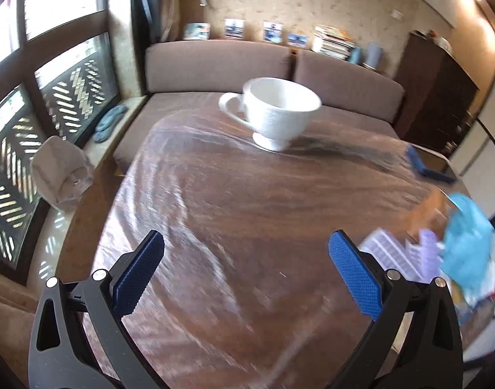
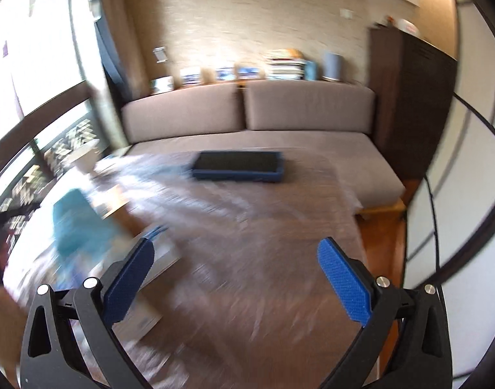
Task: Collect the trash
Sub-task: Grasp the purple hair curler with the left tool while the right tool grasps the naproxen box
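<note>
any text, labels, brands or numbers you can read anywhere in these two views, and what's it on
None can be read.
Stack of books on the ledge behind the sofa: spines too small and blurred.
Photo cards on the same ledge: pictures only, no print made out.
Papers by the crumpled blue trash on the table: striped print smeared by motion blur.
White cup and blue tray: no markings visible.
</note>
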A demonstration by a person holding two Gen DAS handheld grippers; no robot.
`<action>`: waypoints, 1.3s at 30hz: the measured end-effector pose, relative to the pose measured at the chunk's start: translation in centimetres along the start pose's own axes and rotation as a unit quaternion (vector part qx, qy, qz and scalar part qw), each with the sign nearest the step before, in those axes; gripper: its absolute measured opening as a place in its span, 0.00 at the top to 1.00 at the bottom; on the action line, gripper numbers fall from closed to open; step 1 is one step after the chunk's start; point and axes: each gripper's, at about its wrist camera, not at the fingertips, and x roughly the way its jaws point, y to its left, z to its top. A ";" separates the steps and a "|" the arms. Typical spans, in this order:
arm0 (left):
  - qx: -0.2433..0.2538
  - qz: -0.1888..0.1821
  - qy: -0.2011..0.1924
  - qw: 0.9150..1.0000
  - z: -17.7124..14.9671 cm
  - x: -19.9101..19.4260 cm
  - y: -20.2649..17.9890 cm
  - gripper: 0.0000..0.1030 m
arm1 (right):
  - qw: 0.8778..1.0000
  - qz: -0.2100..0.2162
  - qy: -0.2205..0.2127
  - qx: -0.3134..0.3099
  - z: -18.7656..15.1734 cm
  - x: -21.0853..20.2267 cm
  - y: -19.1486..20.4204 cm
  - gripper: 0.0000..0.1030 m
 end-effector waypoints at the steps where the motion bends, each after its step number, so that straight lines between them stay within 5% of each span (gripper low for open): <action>1: 0.007 -0.019 0.009 1.000 -0.3 -0.3 -0.9 0.01 | 1.000 0.009 0.003 -0.010 -0.5 -0.4 1.0 0.04; 11: 0.016 -0.108 0.082 0.991 -1.5 3.0 -8.7 0.01 | 0.997 0.052 0.009 -0.060 -3.5 0.9 8.1 0.04; 21: -0.017 -0.117 0.098 0.988 -1.2 5.2 -8.8 0.01 | 0.995 0.066 0.023 -0.072 -2.9 3.5 9.8 0.10; 39: 0.056 -0.058 0.065 0.995 -0.8 5.3 -9.1 0.07 | 0.995 0.065 0.035 -0.063 -3.1 5.2 9.2 0.16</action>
